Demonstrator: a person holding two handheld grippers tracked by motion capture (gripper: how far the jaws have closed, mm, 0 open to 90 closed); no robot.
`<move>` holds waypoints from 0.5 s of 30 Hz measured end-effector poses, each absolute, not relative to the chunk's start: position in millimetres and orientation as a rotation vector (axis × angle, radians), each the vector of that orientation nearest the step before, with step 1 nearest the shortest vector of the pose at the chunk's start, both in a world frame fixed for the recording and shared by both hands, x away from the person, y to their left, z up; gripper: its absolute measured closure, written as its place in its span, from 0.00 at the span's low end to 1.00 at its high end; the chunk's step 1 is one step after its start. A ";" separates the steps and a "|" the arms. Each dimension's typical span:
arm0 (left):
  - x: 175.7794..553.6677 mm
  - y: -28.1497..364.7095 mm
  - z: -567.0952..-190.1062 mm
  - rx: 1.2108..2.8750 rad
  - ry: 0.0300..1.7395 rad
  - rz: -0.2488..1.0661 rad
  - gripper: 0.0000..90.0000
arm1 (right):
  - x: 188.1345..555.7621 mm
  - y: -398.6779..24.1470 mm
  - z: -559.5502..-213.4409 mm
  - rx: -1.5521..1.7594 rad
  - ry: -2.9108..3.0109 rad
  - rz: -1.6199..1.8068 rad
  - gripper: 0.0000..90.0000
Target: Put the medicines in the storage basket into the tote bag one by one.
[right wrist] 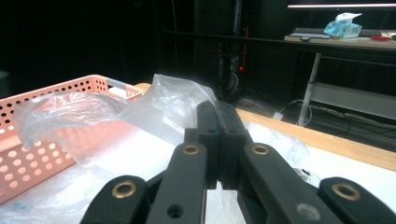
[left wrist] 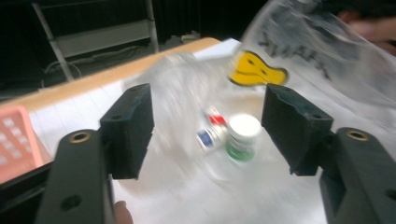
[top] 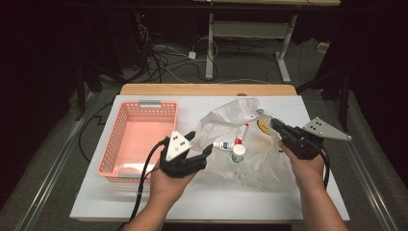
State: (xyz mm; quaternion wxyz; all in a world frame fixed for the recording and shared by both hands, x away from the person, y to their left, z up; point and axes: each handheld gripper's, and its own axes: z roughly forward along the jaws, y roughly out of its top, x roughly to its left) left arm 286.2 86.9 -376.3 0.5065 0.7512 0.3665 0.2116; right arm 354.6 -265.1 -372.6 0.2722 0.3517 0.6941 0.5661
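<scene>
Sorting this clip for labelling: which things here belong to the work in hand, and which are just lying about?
In the job:
- plastic bag, pinched by the right hand-held gripper
- small bottles inside it
- left hand-held gripper, open
- pink basket, probably

Lying about:
- cables on the floor
- far desk frame

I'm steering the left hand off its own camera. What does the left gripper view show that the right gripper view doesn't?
Left gripper view alone: the left gripper with open jaws and nothing between them, aimed at a white-capped bottle beside a small tube inside the bag, plus the bag's yellow smiley print.

Right gripper view alone: the right gripper shut on the bag film, holding an edge lifted, and a far desk with a tissue pack.

Both: the clear bag, the pink basket and the white table.
</scene>
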 end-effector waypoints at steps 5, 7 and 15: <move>272.0 74.8 -409.0 1.903 0.862 0.452 0.27 | 352.2 -262.4 -375.7 0.935 1.880 1.523 1.00; 280.5 70.6 -428.9 1.941 0.914 0.341 0.26 | 350.4 -262.8 -376.7 0.933 1.886 1.523 1.00; 327.6 48.8 -472.4 1.901 1.034 0.104 0.36 | 345.4 -260.3 -380.5 0.920 1.897 1.536 1.00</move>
